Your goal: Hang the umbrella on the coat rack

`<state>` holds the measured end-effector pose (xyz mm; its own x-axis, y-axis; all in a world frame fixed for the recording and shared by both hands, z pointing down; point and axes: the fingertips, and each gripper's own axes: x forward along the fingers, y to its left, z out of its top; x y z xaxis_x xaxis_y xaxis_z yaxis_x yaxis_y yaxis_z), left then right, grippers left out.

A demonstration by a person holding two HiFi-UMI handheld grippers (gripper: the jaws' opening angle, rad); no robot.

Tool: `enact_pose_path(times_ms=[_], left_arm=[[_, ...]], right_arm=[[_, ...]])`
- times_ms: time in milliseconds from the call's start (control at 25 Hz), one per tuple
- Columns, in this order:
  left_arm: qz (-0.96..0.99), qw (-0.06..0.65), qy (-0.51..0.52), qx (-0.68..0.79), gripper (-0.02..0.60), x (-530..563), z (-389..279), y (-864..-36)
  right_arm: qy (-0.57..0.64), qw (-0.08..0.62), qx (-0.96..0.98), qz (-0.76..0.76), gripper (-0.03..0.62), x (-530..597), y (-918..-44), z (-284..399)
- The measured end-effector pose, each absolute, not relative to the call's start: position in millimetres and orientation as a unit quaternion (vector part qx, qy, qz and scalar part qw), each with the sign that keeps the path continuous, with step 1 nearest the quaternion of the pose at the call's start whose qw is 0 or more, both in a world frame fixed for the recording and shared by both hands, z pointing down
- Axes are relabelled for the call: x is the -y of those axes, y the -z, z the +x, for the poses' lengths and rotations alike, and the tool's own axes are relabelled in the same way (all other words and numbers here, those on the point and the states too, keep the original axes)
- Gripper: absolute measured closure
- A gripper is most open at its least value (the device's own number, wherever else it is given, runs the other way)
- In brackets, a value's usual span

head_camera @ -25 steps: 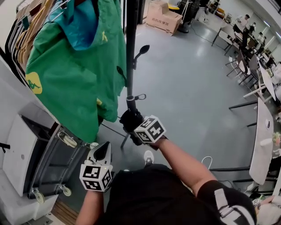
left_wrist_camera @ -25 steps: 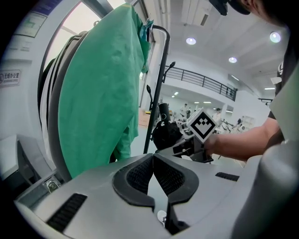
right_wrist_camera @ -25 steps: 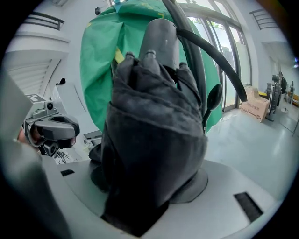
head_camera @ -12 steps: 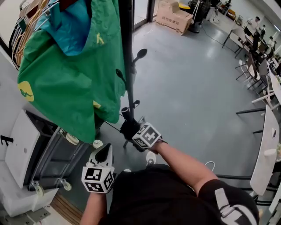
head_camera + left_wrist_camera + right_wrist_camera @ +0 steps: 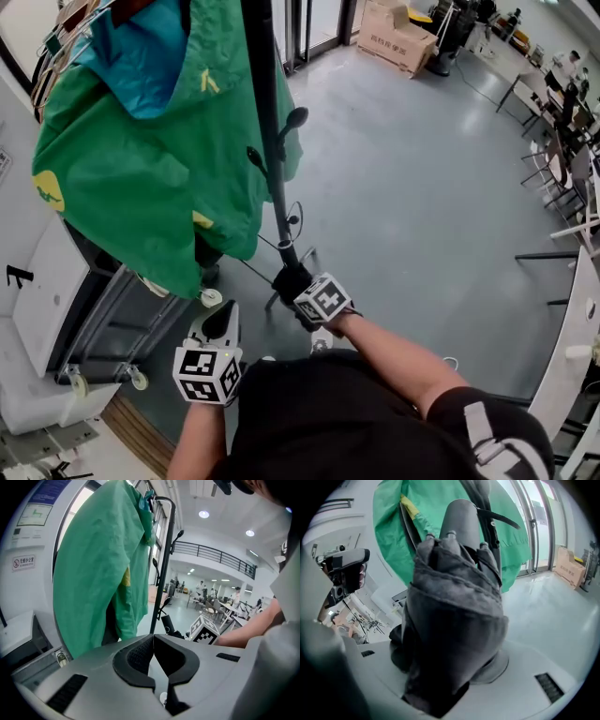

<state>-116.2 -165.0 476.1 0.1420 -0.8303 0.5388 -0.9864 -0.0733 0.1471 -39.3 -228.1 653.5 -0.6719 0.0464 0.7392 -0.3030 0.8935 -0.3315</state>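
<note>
The right gripper is clamped on one folded umbrella, dark grey and pleated, its black handle pointing up beside the coat rack pole at twelve o'clock. The left gripper, jaws together and empty, hangs at seven o'clock. One green garment hangs at ten. One cardboard box sits at one, contents unseen.

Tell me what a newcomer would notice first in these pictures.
The big green garment draped on the black coat rack fills the head view's upper left. Lower down, close to the rack, the right gripper is clamped on a folded dark umbrella, which fills the right gripper view.
</note>
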Motion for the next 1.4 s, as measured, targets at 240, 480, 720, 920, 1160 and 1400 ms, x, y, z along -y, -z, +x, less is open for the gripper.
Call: enact_pose_path(times_ms=[240, 480, 720, 920, 1160, 1400], left_arm=[[0.708, 0.239, -0.163, 0.645, 0.566, 181, -96, -476], [0.721, 0.238, -0.182, 0.624, 0.566, 191, -84, -482], [0.753, 0.237, -0.198, 0.581, 0.566, 215, -79, -486], [0.781, 0.232, -0.235, 0.531, 0.566, 222, -78, -499], [0.805, 0.225, -0.246, 0.491, 0.566, 223, -85, -500], [0.820, 0.210, -0.243, 0.475, 0.566, 225, -93, -490]], right_arm=[[-0.223, 0.409, 0.882, 0.069, 0.367, 233, -675, -16], [-0.226, 0.451, 0.862, 0.048, 0.367, 221, -714, -10], [-0.216, 0.480, 0.848, 0.064, 0.367, 219, -741, -7], [-0.243, 0.470, 0.844, 0.085, 0.367, 210, -761, -23], [-0.260, 0.470, 0.834, 0.124, 0.365, 210, -774, -39], [-0.264, 0.491, 0.815, 0.156, 0.361, 216, -788, -37]])
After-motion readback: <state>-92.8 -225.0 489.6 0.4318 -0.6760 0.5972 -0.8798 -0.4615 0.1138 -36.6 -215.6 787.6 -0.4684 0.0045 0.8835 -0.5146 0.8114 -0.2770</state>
